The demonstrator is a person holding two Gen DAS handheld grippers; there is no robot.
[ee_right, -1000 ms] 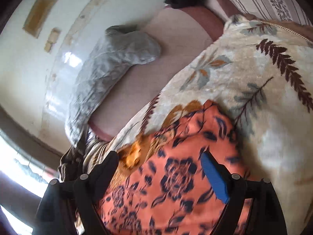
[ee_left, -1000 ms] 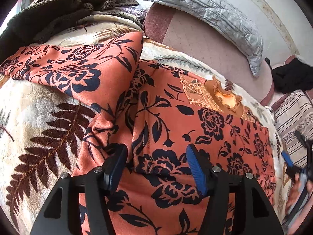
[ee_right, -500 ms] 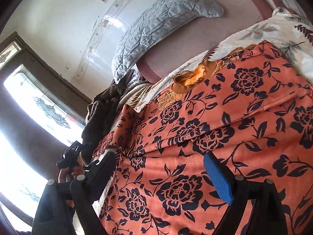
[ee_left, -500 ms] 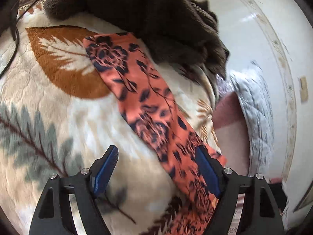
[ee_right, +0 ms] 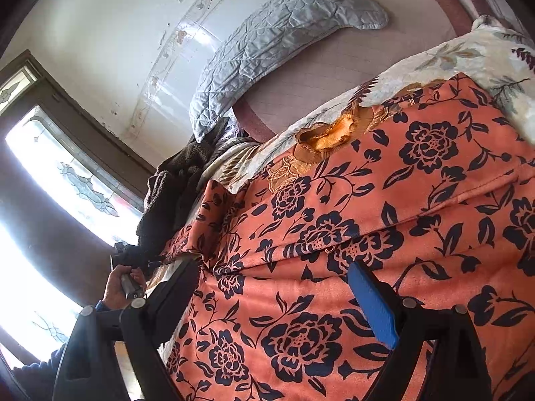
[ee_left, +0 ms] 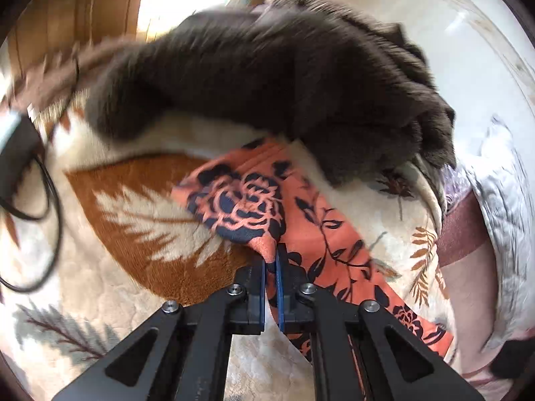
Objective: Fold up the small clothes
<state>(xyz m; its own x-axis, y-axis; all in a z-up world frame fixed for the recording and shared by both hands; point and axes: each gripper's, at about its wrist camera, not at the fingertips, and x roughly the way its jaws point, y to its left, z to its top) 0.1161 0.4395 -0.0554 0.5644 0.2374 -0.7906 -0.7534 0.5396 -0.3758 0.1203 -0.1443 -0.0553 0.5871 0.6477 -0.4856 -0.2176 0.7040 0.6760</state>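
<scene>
The left gripper (ee_left: pixel 271 260), at lower centre, pinches the sleeve (ee_left: pixel 254 207) edge, likely to fold it inward, while the right gripper (ee_right: pixel 277 287) hovers open above the shirt (ee_right: pixel 367 234).

Cream leaf-print blanket (ee_left: pixel 110 287) covers the bed and serves as reference. On its far edge lies a dark brown fleece garment (ee_left: pixel 284 67), bunched and blurred. Black cable (ee_left: pixel 50 200) loops over the blanket's left side. Beyond the blanket, a mauve headboard (ee_right: pixel 334 77) stands against the white wall (ee_right: pixel 100 16), with a grey quilted pillow (ee_right: pixel 284 40) resting along its top. A patterned-glass window (ee_right: pixel 77 187) sits left of the headboard.
</scene>
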